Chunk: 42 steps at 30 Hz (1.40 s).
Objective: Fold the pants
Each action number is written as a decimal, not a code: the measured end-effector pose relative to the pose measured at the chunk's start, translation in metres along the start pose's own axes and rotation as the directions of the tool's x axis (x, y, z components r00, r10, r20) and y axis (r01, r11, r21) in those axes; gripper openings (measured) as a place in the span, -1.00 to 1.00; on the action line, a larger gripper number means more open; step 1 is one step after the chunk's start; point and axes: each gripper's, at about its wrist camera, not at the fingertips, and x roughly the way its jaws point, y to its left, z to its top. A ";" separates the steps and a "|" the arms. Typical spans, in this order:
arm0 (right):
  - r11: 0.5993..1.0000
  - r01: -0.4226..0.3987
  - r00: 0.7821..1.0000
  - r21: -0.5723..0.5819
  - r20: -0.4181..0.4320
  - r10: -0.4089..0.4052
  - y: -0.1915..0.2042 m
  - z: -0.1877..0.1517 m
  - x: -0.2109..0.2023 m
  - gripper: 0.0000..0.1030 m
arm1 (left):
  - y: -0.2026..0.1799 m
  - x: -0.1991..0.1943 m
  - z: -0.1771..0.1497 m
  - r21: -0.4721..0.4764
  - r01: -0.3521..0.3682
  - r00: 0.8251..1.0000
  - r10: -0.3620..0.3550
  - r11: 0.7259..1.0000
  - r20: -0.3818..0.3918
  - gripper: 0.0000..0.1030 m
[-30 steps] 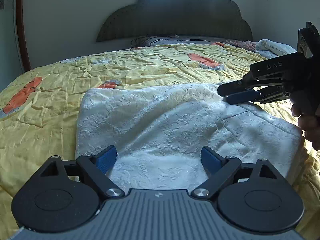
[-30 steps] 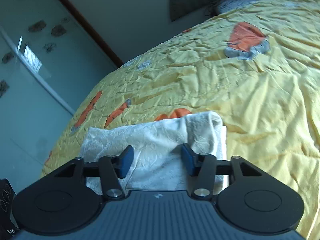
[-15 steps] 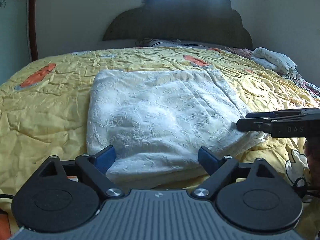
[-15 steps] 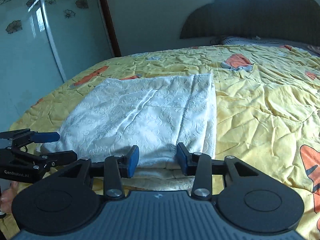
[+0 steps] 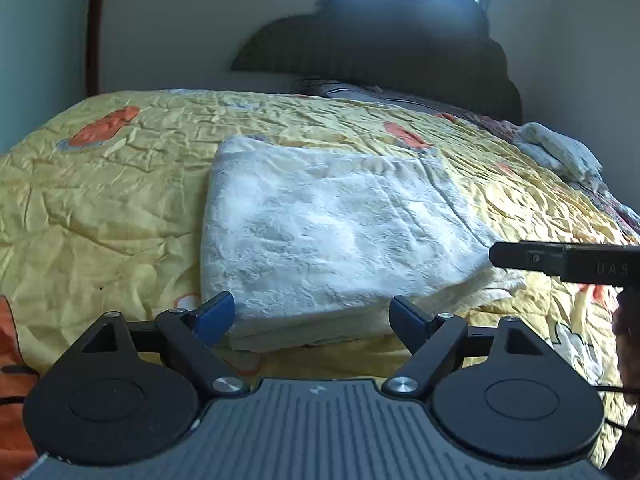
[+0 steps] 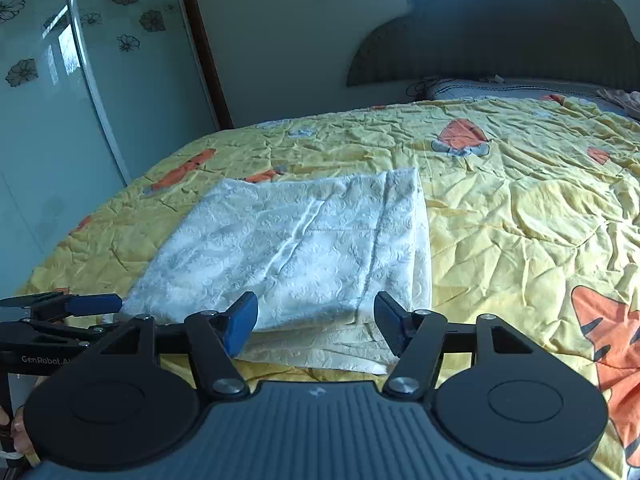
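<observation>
in the left wrist view the white pants (image 5: pixel 320 232) lie folded into a flat stack on the yellow quilt (image 5: pixel 100 208), near its front edge, and the left gripper (image 5: pixel 310 318) hangs just short of that near edge with its blue pads spread wide and nothing between them. the right gripper (image 5: pixel 560 262) shows edge-on at the stack's right corner, so i cannot tell its opening here. the loose cream layer poking out below that corner could slide if either tool nudges or snags it, undoing the fold. in the right wrist view the right gripper (image 6: pixel 316 328) is also spread and empty, just before the stack. the pants (image 6: pixel 304 248) run their long axis away from the camera toward the dark headboard (image 6: pixel 500 40), seams lengthwise; dragging one corner would skew it.
</observation>
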 end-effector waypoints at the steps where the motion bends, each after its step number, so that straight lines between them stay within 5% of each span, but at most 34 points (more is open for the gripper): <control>1: 1.000 0.005 1.000 0.018 -0.006 -0.005 -0.003 -0.001 0.004 0.23 | 0.007 0.001 0.002 -0.050 0.010 1.000 -0.010 0.999 0.005 0.67; 4: 0.993 -0.030 0.999 0.115 0.024 0.028 -0.024 -0.002 0.004 0.23 | 0.038 0.002 0.008 -0.257 0.080 0.997 -0.078 0.963 0.021 0.70; 9: 0.950 0.001 1.000 0.311 -0.002 0.000 -0.076 0.002 0.005 0.29 | 0.088 0.019 0.003 -0.524 0.161 0.983 -0.186 0.837 0.005 0.69; 11: 0.907 -0.059 0.993 0.416 -0.071 0.097 -0.098 0.005 0.018 0.34 | 0.097 0.024 0.006 -0.571 0.195 0.973 -0.233 0.797 0.006 0.70; 15: 0.773 -0.213 0.939 0.598 -0.094 0.332 -0.126 0.013 0.047 0.44 | 0.104 0.040 0.015 -0.656 0.230 0.950 -0.311 0.719 -0.008 0.61; 19: 0.741 -0.264 0.897 0.618 -0.125 0.425 -0.133 0.025 0.067 0.53 | 0.112 0.059 0.019 -0.706 0.209 0.936 -0.347 0.677 -0.056 -0.20; 20: 0.755 -0.263 0.896 0.601 -0.139 0.423 -0.131 0.026 0.068 0.49 | 0.115 0.063 0.019 -0.710 0.186 0.936 -0.343 0.679 -0.083 -0.48; 22: 0.831 -0.219 0.900 0.512 -0.221 0.374 -0.121 0.029 0.069 -0.25 | 0.119 0.064 0.017 -0.704 0.182 0.934 -0.345 0.686 -0.096 -0.48; 23: 0.838 -0.229 0.899 0.496 -0.221 0.377 -0.118 0.028 0.067 -0.39 | 0.116 0.061 0.020 -0.675 0.179 0.938 -0.330 0.716 -0.102 -0.51; 25: 0.840 -0.253 0.900 0.481 -0.202 0.386 -0.114 0.029 0.063 -0.45 | 0.099 0.043 0.033 -0.543 0.159 0.965 -0.247 0.824 -0.092 -0.61; 29: 0.825 -0.323 0.878 0.463 -0.178 0.444 -0.097 0.031 0.064 -0.50 | 0.092 0.007 0.051 -0.429 0.150 0.985 -0.173 0.891 -0.014 -0.72; 33: 0.821 -0.376 0.846 0.429 -0.203 0.493 -0.069 0.027 0.081 -0.50 | 0.116 -0.007 0.040 -0.425 0.067 0.996 -0.086 0.903 -0.025 -0.72; 37: 0.779 -0.377 0.838 0.501 -0.174 0.518 -0.086 0.017 0.089 -0.49 | 0.124 0.004 0.017 -0.399 0.064 0.991 -0.104 0.915 -0.079 -0.68; 38: 0.764 -0.377 0.836 0.523 -0.163 0.524 -0.092 0.015 0.090 -0.48 | 0.126 0.000 0.017 -0.404 0.079 0.991 -0.117 0.911 -0.070 -0.35; 42: 0.744 -0.381 0.836 0.550 -0.139 0.530 -0.101 0.021 0.084 -0.41 | 0.142 -0.003 0.029 -0.402 0.123 0.989 -0.147 0.907 -0.030 0.05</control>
